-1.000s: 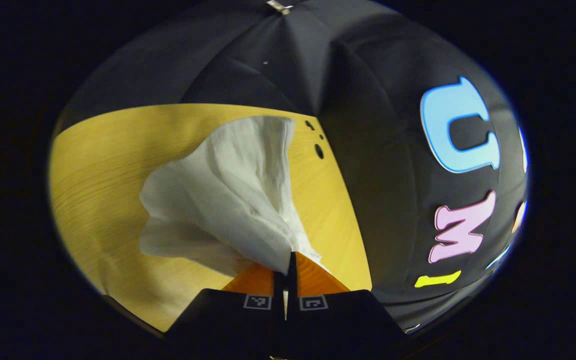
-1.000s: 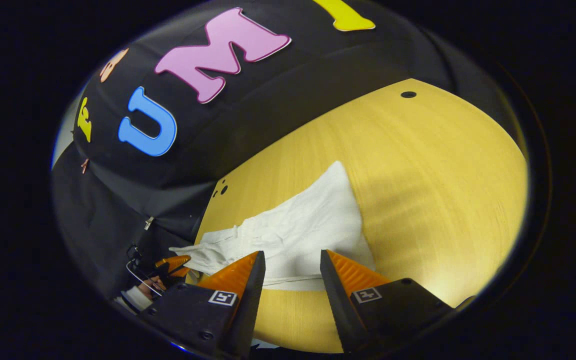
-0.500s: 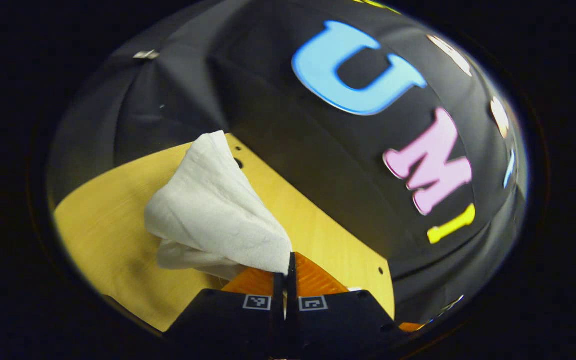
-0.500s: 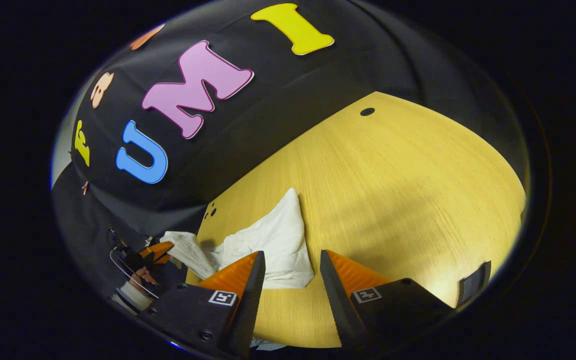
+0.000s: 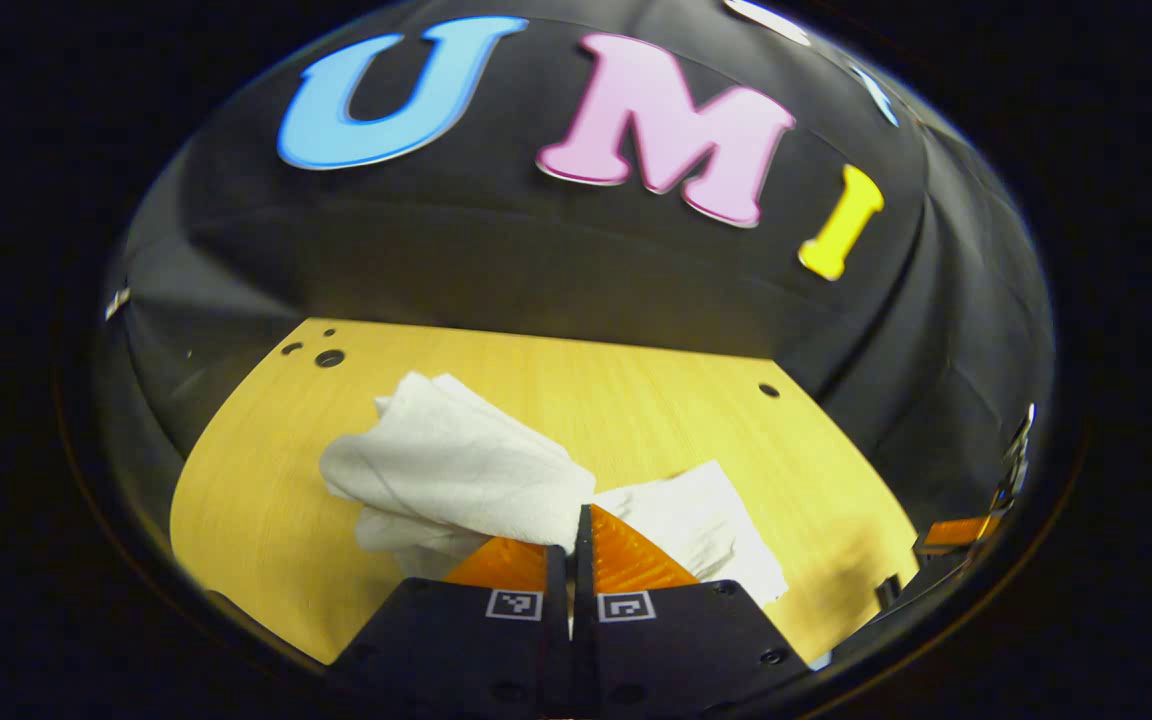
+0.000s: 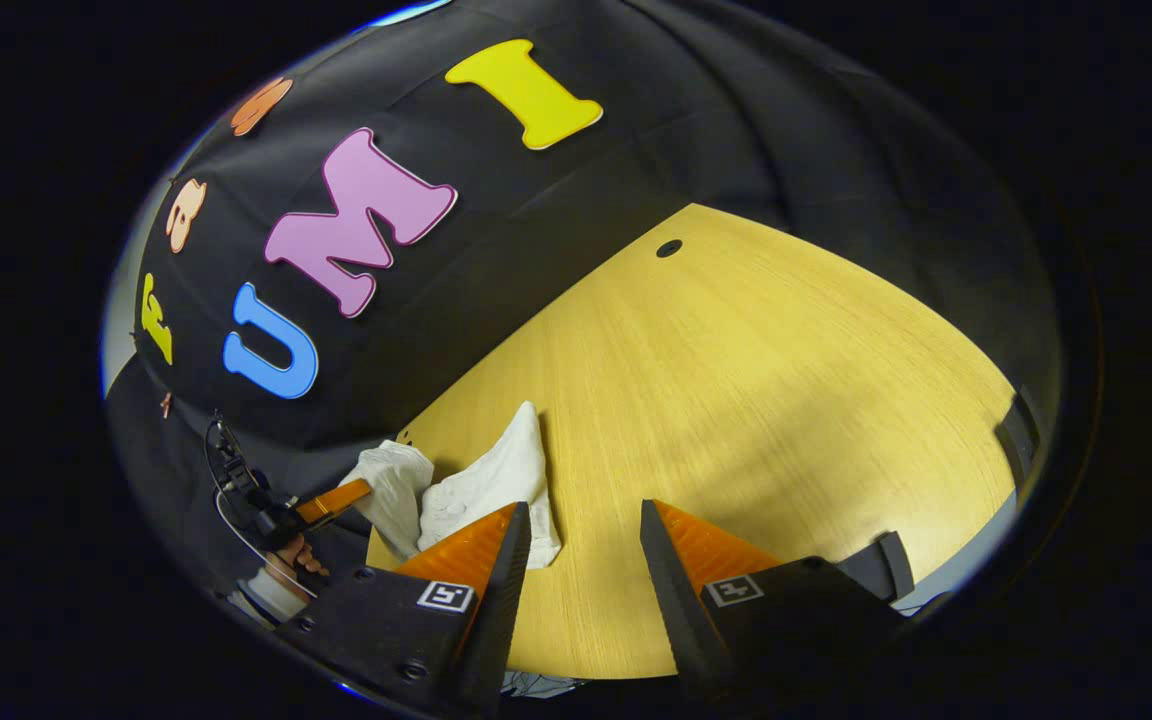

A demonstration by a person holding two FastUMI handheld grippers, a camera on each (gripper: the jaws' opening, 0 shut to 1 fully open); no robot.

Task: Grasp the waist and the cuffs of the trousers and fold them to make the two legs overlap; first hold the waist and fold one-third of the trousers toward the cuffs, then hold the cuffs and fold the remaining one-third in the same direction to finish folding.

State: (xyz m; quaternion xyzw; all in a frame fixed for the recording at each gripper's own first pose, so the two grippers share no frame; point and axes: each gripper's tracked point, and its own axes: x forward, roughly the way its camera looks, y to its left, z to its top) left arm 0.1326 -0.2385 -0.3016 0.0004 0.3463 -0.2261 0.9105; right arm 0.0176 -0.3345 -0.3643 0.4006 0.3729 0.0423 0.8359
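Here we have the wooden table [image 6: 786, 400] bearing the white trousers [image 5: 456, 470], bunched at its left end. Our left gripper [image 5: 573, 540] is clamped on their fabric; our right gripper [image 6: 576, 560], fingers apart and empty, sits well to their right.

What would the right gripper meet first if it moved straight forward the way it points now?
Probably the bare table. The right gripper is open with nothing between its fingers, and ahead lies only wood. The white trousers lie off to its left, outside that line, though depth is hard to judge.
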